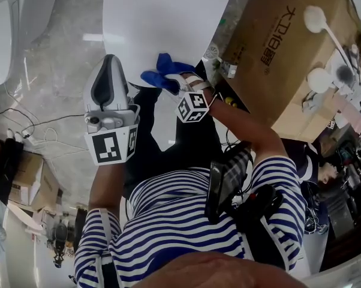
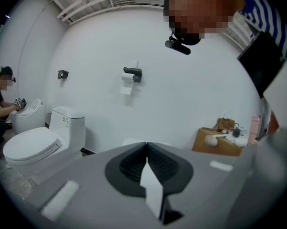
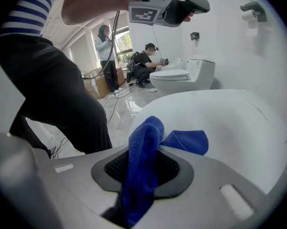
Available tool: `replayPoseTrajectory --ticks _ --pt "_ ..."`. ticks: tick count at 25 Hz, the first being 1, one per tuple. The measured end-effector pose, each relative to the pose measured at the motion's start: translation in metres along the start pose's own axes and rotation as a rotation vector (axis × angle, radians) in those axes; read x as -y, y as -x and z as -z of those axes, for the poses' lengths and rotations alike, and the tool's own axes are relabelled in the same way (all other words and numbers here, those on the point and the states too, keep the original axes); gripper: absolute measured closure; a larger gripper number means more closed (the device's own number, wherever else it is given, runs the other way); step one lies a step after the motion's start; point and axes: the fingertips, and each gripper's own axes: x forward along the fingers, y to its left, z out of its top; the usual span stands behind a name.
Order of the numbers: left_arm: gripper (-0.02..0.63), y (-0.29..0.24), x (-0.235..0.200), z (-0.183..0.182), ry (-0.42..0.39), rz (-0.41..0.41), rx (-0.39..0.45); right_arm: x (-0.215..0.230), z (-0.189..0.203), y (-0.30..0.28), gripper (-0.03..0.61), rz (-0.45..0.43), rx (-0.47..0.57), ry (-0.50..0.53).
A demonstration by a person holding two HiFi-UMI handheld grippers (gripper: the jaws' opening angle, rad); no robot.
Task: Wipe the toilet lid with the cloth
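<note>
The white toilet lid (image 1: 168, 23) lies at the top middle of the head view and fills the right half of the right gripper view (image 3: 220, 128). My right gripper (image 1: 173, 80) is shut on a blue cloth (image 1: 164, 71), which hangs over the lid's near edge. In the right gripper view the cloth (image 3: 146, 151) stands up between the jaws (image 3: 146, 144), with a fold resting on the lid. My left gripper (image 1: 110, 60) is held left of the lid above the floor, shut and holding nothing. Its own view (image 2: 147, 147) faces a white wall.
A large cardboard box (image 1: 282, 47) with brushes on top stands right of the lid. Cables (image 1: 30, 125) run over the marble floor at left. Another toilet (image 2: 34, 144) stands by the wall, and two people (image 3: 146, 63) work near a further toilet (image 3: 181, 78).
</note>
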Motion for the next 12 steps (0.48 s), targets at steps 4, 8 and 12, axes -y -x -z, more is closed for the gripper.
replayPoseTrajectory --ticks 4,8,12 --pt "0.612 0.002 -0.001 0.005 0.001 -0.005 -0.005 -0.004 0.0 -0.004 0.462 -0.004 0.006 0.012" --pt "0.612 0.001 -0.003 0.002 0.006 -0.008 -0.008 0.002 -0.007 0.0 0.462 -0.006 0.015 0.019" --pt "0.612 -0.01 0.003 -0.01 0.005 -0.005 -0.007 0.054 -0.023 0.026 0.462 0.08 0.057 -0.027"
